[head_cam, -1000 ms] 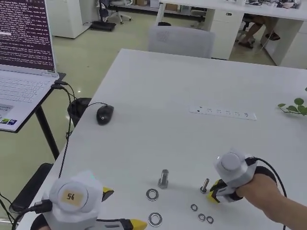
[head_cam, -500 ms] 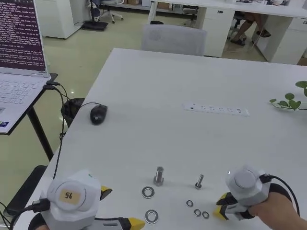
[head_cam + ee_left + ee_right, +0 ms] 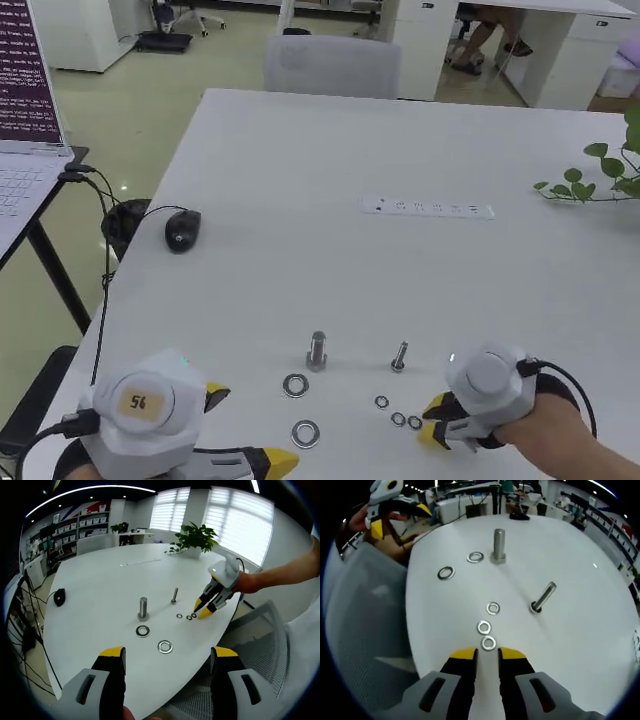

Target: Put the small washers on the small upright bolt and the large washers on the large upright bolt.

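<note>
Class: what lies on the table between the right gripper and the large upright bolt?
Three small washers in a row just ahead of the right gripper, then bare table up to the large upright bolt, as the right gripper view shows.

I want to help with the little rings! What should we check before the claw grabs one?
1. small bolt standing upright: ok.
2. large bolt standing upright: ok.
3. small washers lying flat, none stacked: ok.
4. right claw empty, with the nearest washer just ahead of its tips: ok.
5. Its jaws far enough apart to take that washer: cannot tell.
6. left claw open and off to the side, out of the way: ok.
</note>
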Demonstrator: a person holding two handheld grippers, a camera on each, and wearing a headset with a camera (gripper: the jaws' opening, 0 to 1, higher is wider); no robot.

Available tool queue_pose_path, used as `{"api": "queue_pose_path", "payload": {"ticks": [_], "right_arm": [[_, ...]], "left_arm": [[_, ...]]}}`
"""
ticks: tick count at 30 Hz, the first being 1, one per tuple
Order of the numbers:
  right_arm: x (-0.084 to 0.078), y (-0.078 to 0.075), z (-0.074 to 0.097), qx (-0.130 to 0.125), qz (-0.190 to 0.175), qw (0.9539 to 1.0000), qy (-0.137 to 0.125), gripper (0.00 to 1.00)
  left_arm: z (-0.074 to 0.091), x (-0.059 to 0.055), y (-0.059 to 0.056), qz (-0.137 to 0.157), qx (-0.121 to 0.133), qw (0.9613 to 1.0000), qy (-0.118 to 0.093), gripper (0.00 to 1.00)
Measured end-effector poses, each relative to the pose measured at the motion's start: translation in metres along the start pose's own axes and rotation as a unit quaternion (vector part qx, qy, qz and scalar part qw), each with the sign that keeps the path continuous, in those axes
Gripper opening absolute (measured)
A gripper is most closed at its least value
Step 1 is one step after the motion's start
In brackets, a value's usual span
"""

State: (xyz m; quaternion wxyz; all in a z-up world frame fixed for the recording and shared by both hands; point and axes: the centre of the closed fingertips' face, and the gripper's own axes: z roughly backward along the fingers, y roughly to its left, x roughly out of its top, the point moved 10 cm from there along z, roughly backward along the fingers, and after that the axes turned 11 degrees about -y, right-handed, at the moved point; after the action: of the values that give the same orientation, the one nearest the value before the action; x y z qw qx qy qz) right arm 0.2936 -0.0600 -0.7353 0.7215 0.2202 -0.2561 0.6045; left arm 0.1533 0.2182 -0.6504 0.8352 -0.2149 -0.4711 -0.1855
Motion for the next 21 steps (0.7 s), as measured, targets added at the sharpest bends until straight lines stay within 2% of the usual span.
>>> {"api": "queue_pose_path", "payload": {"ticks": [5, 17, 21], "right_arm": [[0.005, -0.001, -0.001, 0.011, 0.027, 0.9994, 0.020, 0.18], [0.014, -0.004, -0.008, 0.039, 0.063, 0.9964, 0.042, 0.18], [0.015, -0.004, -0.009, 0.039, 0.068, 0.9960, 0.044, 0.17]], "left_arm": [[-0.003, 0.001, 0.003, -0.008, -0.010, 0.9999, 0.005, 0.69], [-0.006, 0.005, 0.008, -0.010, -0.017, 0.9998, 0.002, 0.69], [-0.008, 0.006, 0.008, -0.009, -0.018, 0.9998, -0.001, 0.69]]}}
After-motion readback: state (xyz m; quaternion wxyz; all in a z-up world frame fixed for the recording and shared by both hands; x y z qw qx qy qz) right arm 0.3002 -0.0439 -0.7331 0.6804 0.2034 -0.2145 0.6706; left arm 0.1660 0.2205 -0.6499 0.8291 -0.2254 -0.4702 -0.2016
